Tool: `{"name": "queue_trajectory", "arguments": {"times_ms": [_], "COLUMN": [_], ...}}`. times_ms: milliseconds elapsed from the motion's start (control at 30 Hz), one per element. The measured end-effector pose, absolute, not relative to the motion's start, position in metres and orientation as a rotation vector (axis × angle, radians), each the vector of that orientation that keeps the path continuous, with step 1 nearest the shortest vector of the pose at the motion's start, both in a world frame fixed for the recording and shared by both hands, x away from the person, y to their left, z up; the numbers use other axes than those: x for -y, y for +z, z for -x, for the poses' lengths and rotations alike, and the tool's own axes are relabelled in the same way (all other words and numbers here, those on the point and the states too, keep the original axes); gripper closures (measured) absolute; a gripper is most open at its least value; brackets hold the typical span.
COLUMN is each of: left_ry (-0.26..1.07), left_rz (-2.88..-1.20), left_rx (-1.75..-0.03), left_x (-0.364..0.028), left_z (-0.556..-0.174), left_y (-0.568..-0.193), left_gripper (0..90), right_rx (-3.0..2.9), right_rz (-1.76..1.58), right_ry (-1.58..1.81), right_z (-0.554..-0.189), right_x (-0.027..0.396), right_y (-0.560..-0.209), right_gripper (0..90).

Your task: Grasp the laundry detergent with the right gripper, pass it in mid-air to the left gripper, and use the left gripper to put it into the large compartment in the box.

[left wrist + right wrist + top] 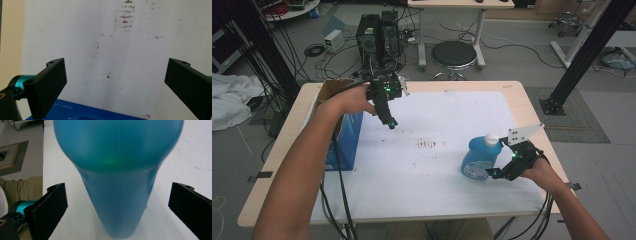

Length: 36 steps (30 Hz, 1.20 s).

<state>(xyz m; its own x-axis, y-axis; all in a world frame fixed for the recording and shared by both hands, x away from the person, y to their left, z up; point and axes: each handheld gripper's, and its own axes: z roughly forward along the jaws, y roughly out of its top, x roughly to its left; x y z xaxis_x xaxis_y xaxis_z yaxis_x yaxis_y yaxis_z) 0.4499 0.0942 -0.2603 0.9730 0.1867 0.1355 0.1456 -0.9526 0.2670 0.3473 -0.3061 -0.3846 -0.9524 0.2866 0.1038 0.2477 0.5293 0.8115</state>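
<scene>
Reaching in, nearest edge: two forearms come up from the bottom of the high view, each cut off by the frame below the elbow.
Landmark: white sheet (pixel 437 165) covering most of the wooden table (pixel 532 107); all places below are given against it.
Right gripper (pixel 498 173): over the sheet's near right part, just beside the blue bottle; jaws spread wide, one on each side of the bottle's narrow part, with a clear gap on both sides, gripping nothing.
Blue bottle (pixel 476 159): lying on the sheet's near right part, white cap (pixel 492 139) pointing away from the person. In the right gripper view the bottle (pixel 117 177) is cut off at the top and its label cannot be seen.
Cables: black, hanging off the sheet's near edge from both grippers; where they end is hidden under the table.
Smudges (pixel 428 144): dark marks at the sheet's middle; in the left gripper view they (pixel 125 17) appear as short rows, too faint to read.
Blue box (pixel 344 140): at the sheet's left edge, partly hidden by the left forearm; its brown open top (pixel 332 90) is half covered by the hand.
Left gripper (pixel 391 123): above the sheet's far left part, tilted downward; jaws wide apart and empty.
Beyond the sheet's far edge: round stool (pixel 454 54) and computer towers (pixel 378 32) on the floor.
</scene>
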Motion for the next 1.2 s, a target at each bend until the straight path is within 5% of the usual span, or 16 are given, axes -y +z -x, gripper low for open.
{"name": "queue_trajectory", "arguments": {"times_ms": [667, 900, 933, 1200], "left_ry": [0.231, 0.229, 0.232, 0.231], "left_rz": [-2.865, -2.866, -2.867, -2.866], "left_rx": [-0.246, -0.248, -0.246, -0.246], "left_x": [-0.092, -0.092, -0.092, -0.092], "left_z": [-0.450, -0.450, -0.450, -0.451], "left_y": [-0.261, -0.261, -0.261, -0.262], "left_gripper": [4.1, 4.1, 4.1, 4.1], "right_rx": [-2.641, -2.618, -2.618, -2.609], "right_rz": [-0.481, -0.471, -0.446, -0.452], "right_ry": [1.517, 1.556, 1.578, 1.588], "right_z": [-0.347, -0.347, -0.346, -0.347], "right_x": [0.297, 0.295, 0.295, 0.294], "right_y": [-0.399, -0.404, -0.403, -0.404], "right_gripper": [2.9, 8.2, 14.6, 15.1]}}
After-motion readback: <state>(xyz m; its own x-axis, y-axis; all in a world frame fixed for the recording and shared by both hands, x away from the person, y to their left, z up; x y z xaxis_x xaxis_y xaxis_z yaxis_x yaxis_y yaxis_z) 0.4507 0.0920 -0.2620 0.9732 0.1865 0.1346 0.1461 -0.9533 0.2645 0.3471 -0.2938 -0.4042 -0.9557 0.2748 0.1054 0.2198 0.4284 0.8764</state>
